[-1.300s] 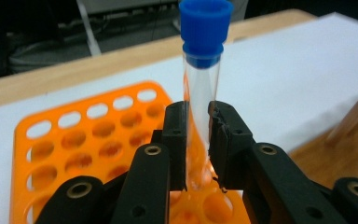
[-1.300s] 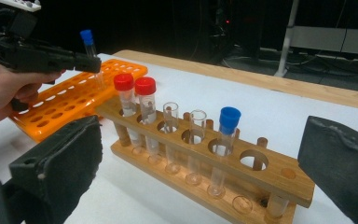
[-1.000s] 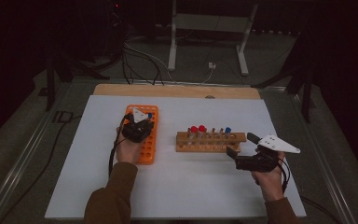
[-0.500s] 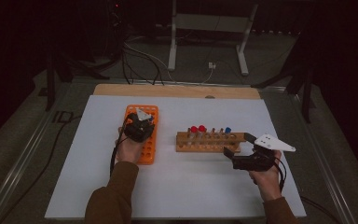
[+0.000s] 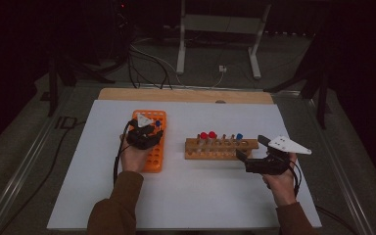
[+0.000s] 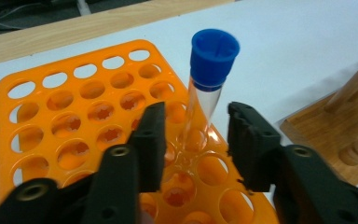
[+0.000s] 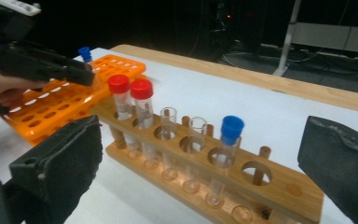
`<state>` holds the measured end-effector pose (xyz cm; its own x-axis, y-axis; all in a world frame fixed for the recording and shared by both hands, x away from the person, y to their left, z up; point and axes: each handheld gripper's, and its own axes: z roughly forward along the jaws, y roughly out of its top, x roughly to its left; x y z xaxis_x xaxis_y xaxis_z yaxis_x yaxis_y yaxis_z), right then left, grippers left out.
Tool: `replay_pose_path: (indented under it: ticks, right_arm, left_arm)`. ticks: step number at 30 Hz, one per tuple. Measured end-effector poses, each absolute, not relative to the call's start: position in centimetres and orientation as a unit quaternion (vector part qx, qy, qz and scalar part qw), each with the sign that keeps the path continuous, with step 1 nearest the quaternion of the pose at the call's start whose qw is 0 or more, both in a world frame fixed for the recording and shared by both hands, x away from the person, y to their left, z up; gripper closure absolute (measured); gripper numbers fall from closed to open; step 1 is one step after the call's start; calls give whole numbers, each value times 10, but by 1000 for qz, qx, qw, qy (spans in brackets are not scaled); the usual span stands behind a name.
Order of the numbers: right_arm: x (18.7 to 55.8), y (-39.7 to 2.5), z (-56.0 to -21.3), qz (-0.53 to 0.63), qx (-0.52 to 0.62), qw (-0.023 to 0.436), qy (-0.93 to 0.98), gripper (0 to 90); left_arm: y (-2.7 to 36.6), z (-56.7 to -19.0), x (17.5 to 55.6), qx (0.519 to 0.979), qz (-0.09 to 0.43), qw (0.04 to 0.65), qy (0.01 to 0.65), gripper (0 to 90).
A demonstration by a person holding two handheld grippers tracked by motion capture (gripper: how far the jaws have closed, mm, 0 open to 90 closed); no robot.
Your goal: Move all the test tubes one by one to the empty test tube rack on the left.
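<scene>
A clear tube with a blue cap (image 6: 213, 56) stands in a hole of the orange rack (image 6: 42, 135). My left gripper (image 6: 196, 135) is open, one jaw on each side of the tube with a small gap to the glass. From above, the left gripper (image 5: 149, 133) hovers over the orange rack (image 5: 152, 161). A wooden rack (image 5: 220, 148) holds two red-capped tubes (image 7: 141, 88), two uncapped tubes (image 7: 168, 121) and one blue-capped tube (image 7: 231, 128). My right gripper (image 5: 252, 147) is wide open at the wooden rack's right end, holding nothing.
Both racks sit on a white mat (image 5: 196, 196) over a table with a wooden strip (image 5: 186, 95) along its far edge. Cables and a stand's legs (image 5: 215, 44) lie on the dark floor beyond. The wooden rack's rightmost hole (image 7: 256, 173) holds no tube.
My right gripper has edged slightly left and forward, closer to the wooden rack's end. My left gripper has stayed over the orange rack.
</scene>
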<state>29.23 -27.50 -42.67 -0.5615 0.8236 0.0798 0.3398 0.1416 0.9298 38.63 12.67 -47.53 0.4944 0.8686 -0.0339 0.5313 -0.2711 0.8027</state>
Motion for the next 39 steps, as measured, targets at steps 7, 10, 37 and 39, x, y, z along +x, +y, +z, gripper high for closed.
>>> replay_pose_path:
  ticks: [7,10,37,39]
  right_arm:
    - [303,-280,-425,506,414,235,719,52]
    - [308,-281,-426,498,421,238,720,99]
    - [345,-256,-462,438,425,233,757,748]
    - [346,-255,-463,437,424,235,758,751]
  left_arm:
    - [135,-466,370,734,216,445,465,287]
    - [138,-462,361,712,215,464,481,147]
    - [156,-452,288,694,205,531,441,5]
    - [157,-452,286,694,207,534,436,5]
